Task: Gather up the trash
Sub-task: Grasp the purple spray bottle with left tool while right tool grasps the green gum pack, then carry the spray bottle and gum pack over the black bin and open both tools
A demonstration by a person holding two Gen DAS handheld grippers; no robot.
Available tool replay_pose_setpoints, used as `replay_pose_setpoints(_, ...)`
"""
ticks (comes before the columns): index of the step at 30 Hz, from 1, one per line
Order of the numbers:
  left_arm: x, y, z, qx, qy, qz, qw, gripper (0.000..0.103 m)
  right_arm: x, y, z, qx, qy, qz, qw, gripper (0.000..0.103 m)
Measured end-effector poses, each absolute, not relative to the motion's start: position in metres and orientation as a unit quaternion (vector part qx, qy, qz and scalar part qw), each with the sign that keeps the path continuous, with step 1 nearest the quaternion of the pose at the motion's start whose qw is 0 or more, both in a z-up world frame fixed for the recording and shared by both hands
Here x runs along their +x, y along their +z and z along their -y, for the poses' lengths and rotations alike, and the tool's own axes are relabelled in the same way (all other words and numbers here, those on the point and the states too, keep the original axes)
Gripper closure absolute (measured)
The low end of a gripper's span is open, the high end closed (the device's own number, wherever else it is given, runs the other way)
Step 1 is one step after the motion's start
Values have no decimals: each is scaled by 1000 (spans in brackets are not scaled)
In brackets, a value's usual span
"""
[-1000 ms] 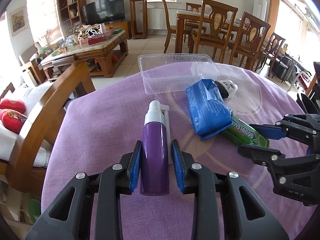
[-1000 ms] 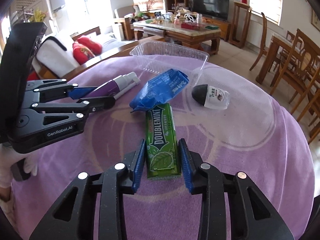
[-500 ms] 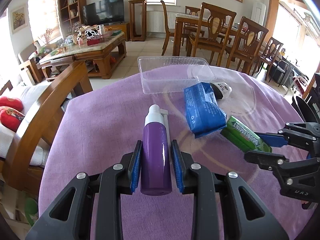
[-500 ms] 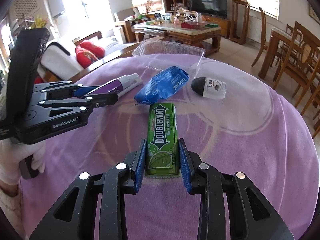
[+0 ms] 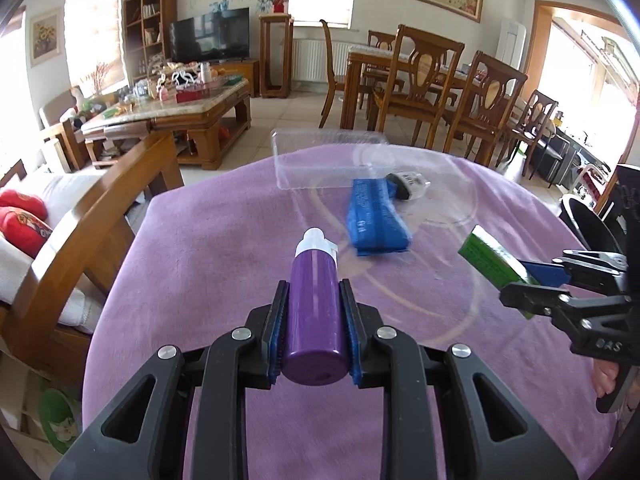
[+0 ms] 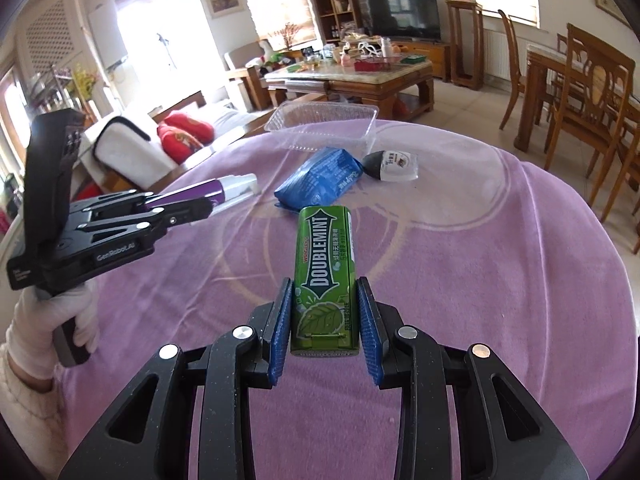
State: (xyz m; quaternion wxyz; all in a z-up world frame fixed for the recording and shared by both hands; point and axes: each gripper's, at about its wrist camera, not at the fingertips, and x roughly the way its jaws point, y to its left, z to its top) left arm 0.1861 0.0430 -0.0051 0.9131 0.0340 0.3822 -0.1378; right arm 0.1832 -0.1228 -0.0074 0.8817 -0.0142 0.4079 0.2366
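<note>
My left gripper (image 5: 314, 304) is shut on a purple spray bottle (image 5: 314, 304) with a white cap and holds it above the purple tablecloth (image 5: 224, 248). My right gripper (image 6: 325, 304) is shut on a green Doublemint gum pack (image 6: 325, 264), also lifted off the cloth. Each gripper shows in the other's view: the right one with the gum pack (image 5: 492, 258) at the right, the left one with the bottle (image 6: 200, 196) at the left. A blue wrapper (image 6: 320, 180) and a small black-and-white item (image 6: 392, 164) lie on the cloth near a clear plastic tray (image 6: 324, 120).
The round table's far edge lies just behind the clear tray (image 5: 324, 160). A wooden chair back (image 5: 92, 216) stands at the table's left side. A black bin rim (image 5: 580, 220) shows at the right. A coffee table and dining chairs stand farther off.
Both grippers have lifted and pulled back with their items. The gum pack has come out from under the blue wrapper, which stays on the cloth.
</note>
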Motion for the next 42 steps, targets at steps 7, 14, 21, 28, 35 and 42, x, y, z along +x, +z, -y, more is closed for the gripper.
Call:
replay_pose_setpoints(7, 152, 19, -20, 36, -155, -344, 925, 78, 158, 6, 151, 15, 235, -386, 892, 72)
replay_pose_setpoints(14, 126, 47, 26, 47, -197, -303, 931, 78, 132, 23, 193, 38, 226, -362, 903, 72)
replay_pose_setpoints(21, 108, 59, 83, 53, -235, -275, 931, 78, 106, 38, 248, 63, 202, -340, 916, 72)
replay_pose_setpoints(28, 101, 57, 158, 66, -279, -264, 921, 78, 77, 48, 325, 94, 158, -316, 931, 72)
replay_pose_setpoints(35, 91, 47, 231, 84, -329, -267, 902, 78, 51, 45, 408, 127, 107, -302, 939, 72)
replay_pose_setpoints(42, 90, 29, 286, 90, -362, -279, 885, 78, 32, 32, 479, 158, 60, -291, 942, 72)
